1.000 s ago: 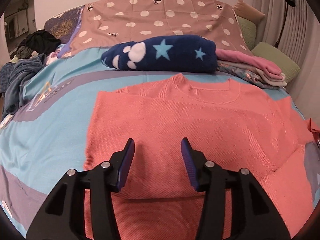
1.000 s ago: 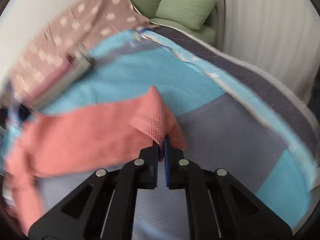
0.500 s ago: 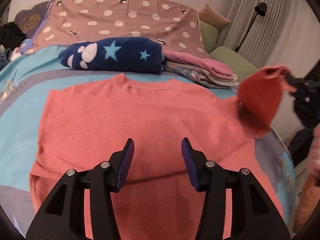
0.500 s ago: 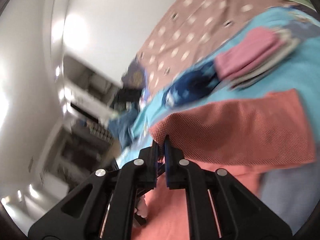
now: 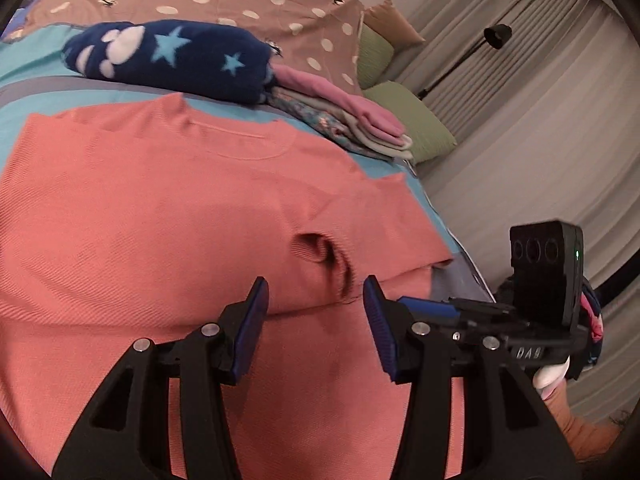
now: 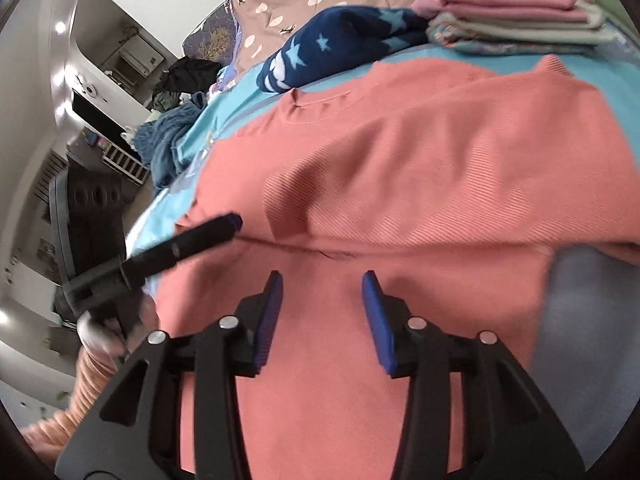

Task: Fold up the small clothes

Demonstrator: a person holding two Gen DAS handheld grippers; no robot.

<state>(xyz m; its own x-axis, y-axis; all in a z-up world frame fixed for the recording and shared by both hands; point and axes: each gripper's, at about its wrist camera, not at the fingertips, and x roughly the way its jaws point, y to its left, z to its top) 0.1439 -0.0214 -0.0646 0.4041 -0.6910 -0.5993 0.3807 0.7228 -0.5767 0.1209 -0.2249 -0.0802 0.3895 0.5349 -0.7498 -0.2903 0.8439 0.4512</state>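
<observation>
The coral sweater (image 5: 160, 216) lies flat on the bed (image 5: 24, 92), collar toward the folded pile (image 5: 344, 120) and the navy star blanket (image 5: 172, 60) at the far side, hem toward the person. Its right sleeve (image 5: 360, 236) is folded in across the body, the cuff opening lying just ahead of the left tool (image 5: 316, 312).

The left tool hovers over the sweater's lower middle, jaws about half apart and empty. The right tool (image 6: 322, 312) has just been opening; nothing is between its pads now, so the sleeve looks released. It hangs just above the cloth, right of the sweater's middle.

The sweater's long axis runs from hem to collar, away from both tools. Judging by the layout, the left sleeve side (image 6: 208, 200) is the next to fold, and the left tool is the nearer one. From the sweater, the bed's right edge is close, with curtain (image 5: 540, 140) beyond it; bare bedspread to the left gives more room. The pile sits near the collar, so an upward fold has limited space.
</observation>
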